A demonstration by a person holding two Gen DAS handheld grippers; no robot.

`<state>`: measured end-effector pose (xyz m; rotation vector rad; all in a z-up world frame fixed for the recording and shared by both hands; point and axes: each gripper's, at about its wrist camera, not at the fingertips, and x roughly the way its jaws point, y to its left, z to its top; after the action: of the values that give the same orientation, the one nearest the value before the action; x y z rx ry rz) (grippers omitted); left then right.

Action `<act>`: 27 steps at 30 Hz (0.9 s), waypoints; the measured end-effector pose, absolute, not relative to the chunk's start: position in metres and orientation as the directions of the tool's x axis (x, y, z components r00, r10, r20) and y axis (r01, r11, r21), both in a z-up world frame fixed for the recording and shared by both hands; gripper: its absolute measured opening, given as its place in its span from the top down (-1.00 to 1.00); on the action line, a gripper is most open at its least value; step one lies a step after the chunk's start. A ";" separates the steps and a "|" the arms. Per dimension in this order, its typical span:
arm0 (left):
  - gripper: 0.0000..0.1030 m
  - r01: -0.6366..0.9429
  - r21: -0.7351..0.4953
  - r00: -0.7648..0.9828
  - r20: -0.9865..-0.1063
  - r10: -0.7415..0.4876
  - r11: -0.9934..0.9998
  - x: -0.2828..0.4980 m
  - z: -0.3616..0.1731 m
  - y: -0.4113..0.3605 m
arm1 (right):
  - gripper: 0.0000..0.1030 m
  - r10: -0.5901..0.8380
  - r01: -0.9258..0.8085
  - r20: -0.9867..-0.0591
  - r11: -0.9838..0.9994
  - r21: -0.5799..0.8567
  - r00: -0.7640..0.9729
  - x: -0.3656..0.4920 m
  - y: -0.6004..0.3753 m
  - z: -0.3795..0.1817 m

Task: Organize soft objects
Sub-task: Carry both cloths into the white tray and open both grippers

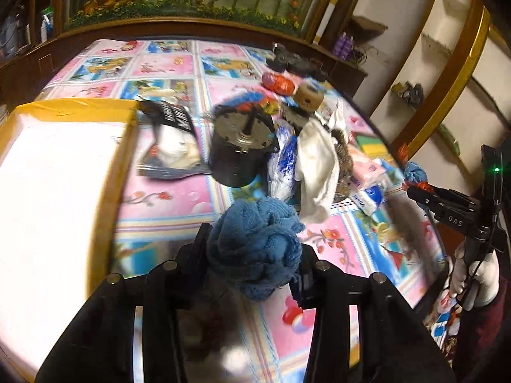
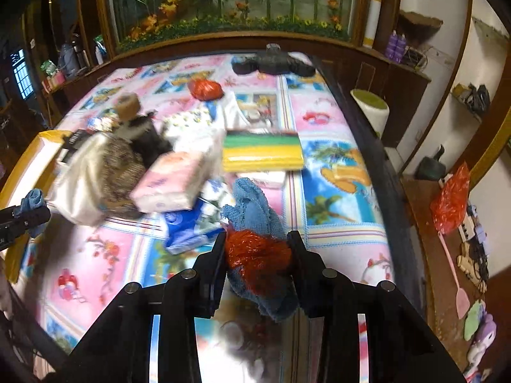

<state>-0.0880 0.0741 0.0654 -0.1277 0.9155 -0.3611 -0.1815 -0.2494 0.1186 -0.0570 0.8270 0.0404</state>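
Grippers both clamped: left gripper (image 1: 254,255) on a blue towel (image 1: 255,249), right gripper (image 2: 257,255) on blue cloth (image 2: 255,204) with red plastic (image 2: 255,252), near the white box (image 1: 57,191).

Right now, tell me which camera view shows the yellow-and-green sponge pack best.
The right wrist view. There the sponge pack lies whole and unobstructed mid-table, its green and yellow bands clear. The left wrist view catches only a small blurred piece of it near the table's right edge, behind the white cloth pile.
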 end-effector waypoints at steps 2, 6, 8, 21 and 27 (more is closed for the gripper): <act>0.22 0.229 -0.270 0.584 -0.731 -0.354 0.935 -0.103 0.077 0.096 | 0.31 0.035 -0.092 -0.712 0.995 -0.041 0.701 -0.193 -0.233 0.137; 0.22 0.130 -0.278 0.637 -0.712 -0.295 0.952 -0.123 0.095 0.152 | 0.30 0.124 -0.196 -0.682 0.980 -0.028 0.720 -0.200 -0.193 0.163; 0.22 0.058 -0.274 0.655 -0.715 -0.244 0.960 -0.129 0.099 0.184 | 0.30 0.182 -0.269 -0.677 0.963 -0.025 0.713 -0.198 -0.160 0.172; 0.21 -0.275 -0.263 0.579 -0.813 -0.059 0.925 -0.129 0.037 0.293 | 0.30 0.400 -0.568 -0.767 0.821 0.056 0.502 -0.115 0.045 0.175; 0.19 -0.307 -0.253 0.571 -0.820 -0.035 0.917 -0.126 0.030 0.305 | 0.30 0.324 -0.559 -0.832 0.829 0.020 0.451 -0.042 0.106 0.139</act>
<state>-0.1263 0.3046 0.0299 -0.3926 0.9561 0.1641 -0.0423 0.1063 0.1387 -0.2741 0.9584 0.5541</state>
